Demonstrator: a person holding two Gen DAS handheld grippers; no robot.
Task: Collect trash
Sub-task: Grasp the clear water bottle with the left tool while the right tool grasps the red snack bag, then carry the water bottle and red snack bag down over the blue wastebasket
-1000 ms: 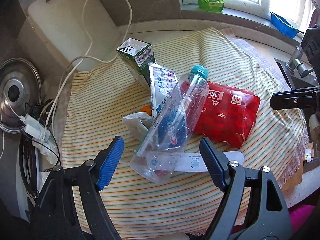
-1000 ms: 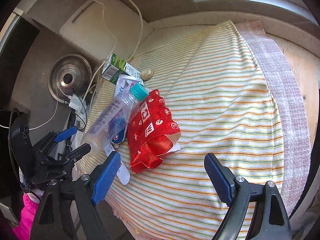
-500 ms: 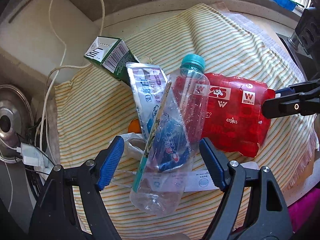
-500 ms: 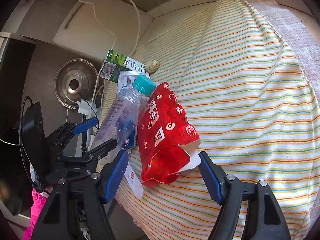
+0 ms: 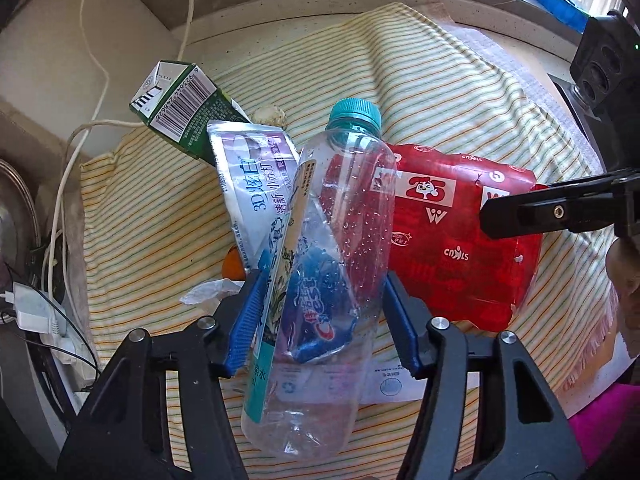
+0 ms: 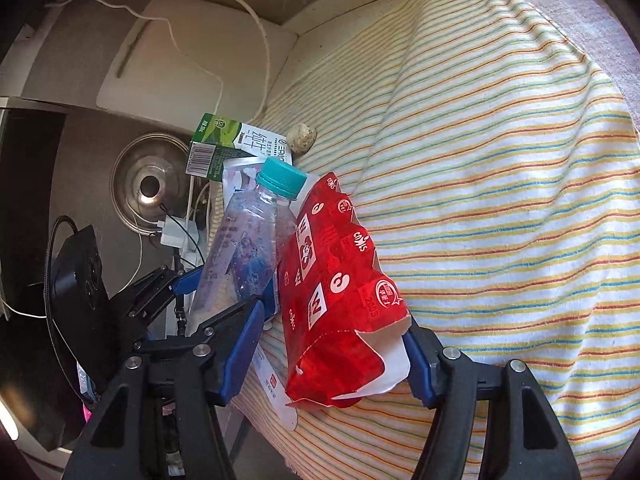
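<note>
A clear plastic bottle with a teal cap lies on the striped cloth. My left gripper has its blue pads on both sides of the bottle's body, touching it. A red snack bag lies right of the bottle. In the right wrist view my right gripper has its jaws around the open end of the red bag, pads at its sides. A flattened toothpaste tube and a green milk carton lie behind the bottle.
A white receipt lies under the bottle. A crumpled wrapper and an orange bit lie left of it. A small nut shell sits on the cloth. A pot lid, chargers and cables lie off the cloth's left edge.
Both grippers moved forward and closed in: the left jaws came up to the bottle's sides, the right jaws came around the red bag's open end.
</note>
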